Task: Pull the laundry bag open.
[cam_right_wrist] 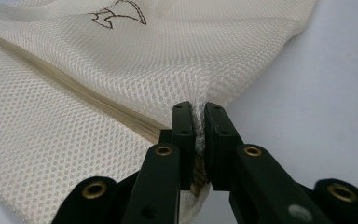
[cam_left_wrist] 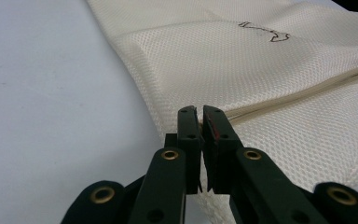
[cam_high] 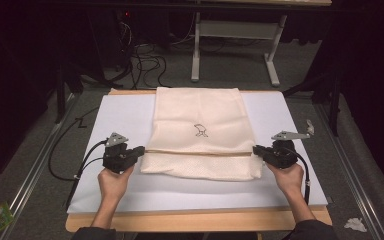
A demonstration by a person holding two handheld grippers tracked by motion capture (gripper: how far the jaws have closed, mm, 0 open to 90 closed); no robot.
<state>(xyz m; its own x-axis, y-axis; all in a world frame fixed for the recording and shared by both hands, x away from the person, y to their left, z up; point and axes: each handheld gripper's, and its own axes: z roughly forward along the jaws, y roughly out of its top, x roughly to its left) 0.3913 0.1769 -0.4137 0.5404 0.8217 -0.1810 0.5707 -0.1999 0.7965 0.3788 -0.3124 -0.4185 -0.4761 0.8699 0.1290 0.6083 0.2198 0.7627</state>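
A cream mesh bag lies flat mid-table, its long axis running from the near edge to the far edge, its folded end nearest the person. The left gripper pinches its left edge, the right gripper its right edge.

Cream honeycomb-mesh fabric bag, small dark outline emblem mid-cloth, tan seam stripe across. White rectangular table mat, light wood table edge. Black jaws with brass rivets.
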